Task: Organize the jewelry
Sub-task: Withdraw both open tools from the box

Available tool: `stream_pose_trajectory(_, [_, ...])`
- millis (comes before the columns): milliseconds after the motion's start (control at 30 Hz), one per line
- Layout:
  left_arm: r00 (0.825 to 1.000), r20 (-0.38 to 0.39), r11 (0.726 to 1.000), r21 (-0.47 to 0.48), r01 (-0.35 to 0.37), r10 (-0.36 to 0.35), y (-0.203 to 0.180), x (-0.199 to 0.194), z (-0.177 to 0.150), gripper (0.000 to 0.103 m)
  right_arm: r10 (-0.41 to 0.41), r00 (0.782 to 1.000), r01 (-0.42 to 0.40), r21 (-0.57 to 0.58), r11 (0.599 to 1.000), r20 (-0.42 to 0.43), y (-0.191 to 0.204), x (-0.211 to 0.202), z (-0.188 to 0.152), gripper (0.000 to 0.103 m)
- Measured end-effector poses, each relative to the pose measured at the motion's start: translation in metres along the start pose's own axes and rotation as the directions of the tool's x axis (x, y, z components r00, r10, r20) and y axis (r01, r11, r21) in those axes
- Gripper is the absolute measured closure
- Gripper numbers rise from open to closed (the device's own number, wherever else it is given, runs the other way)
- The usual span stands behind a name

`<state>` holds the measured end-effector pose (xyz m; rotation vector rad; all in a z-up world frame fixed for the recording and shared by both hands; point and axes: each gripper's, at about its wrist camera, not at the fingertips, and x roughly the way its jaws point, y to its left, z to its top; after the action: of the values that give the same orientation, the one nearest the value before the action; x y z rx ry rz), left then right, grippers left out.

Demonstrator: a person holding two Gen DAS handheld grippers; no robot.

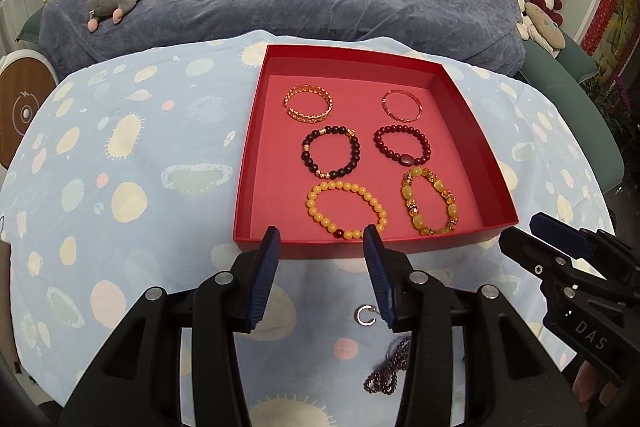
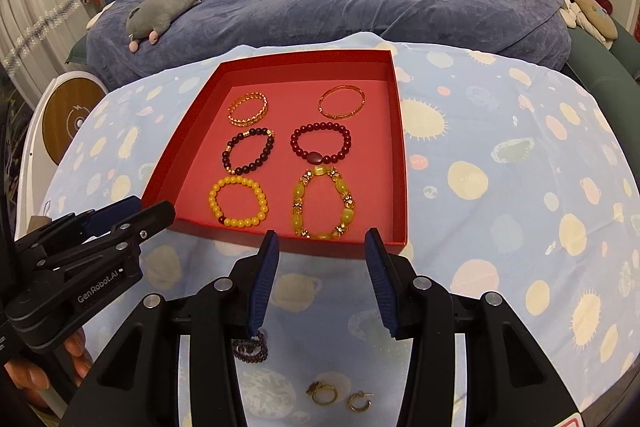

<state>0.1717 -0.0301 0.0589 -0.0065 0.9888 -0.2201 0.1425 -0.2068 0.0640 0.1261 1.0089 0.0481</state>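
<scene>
I see the red tray [image 1: 472,131] on the patterned cloth [image 1: 120,187], six bracelets [image 1: 347,211] laid in pairs inside. My left gripper [image 1: 322,239] and right gripper [image 2: 322,241] hover at its near edge, fingers spread, gripping nothing. Purple beads [image 1: 386,371] and earrings [image 2: 323,393] lie loose below.

The table [image 1: 120,155] is covered by a pale blue cloth [image 2: 500,155] printed with cream and pink blobs; a shallow red box [image 1: 250,163] is set directly on the cloth; before its near wall, a silver open ring [image 1: 365,315], a dark purple bead strand [image 1: 386,371], two gold rings [image 2: 322,393] and a gold hoop [image 2: 359,402] are laid on the cloth.
</scene>
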Motion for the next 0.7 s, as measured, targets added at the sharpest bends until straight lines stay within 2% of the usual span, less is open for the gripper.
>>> stream_pose_trajectory(300, [1.000, -0.020, 1.000, -0.005, 0.013, -0.014, 0.000, -0.019, -0.037, 0.061, -0.025, 0.999, 0.025, 0.016, 1.000, -0.030, -0.014, -0.016, -0.040, 0.060])
stream_pose_trajectory(367, [0.999, -0.026, 1.000, -0.004, 0.020, -0.020, -0.002, -0.022, -0.047, 0.059, -0.029, 0.999, 0.030, 0.022, 0.999, -0.037, -0.016, -0.018, -0.049, 0.060])
stream_pose_trajectory(433, [0.999, -0.027, 1.000, -0.008, 0.026, -0.027, -0.004, -0.026, -0.057, 0.050, -0.033, 0.998, 0.034, 0.025, 0.999, -0.045, -0.019, -0.021, -0.059, 0.060])
stream_pose_trajectory(700, [0.996, -0.072, 0.999, 0.015, 0.053, -0.051, -0.025, -0.019, -0.089, 0.049, -0.033, 0.997, 0.037, 0.048, 0.998, -0.076, -0.027, -0.023, -0.092, 0.060])
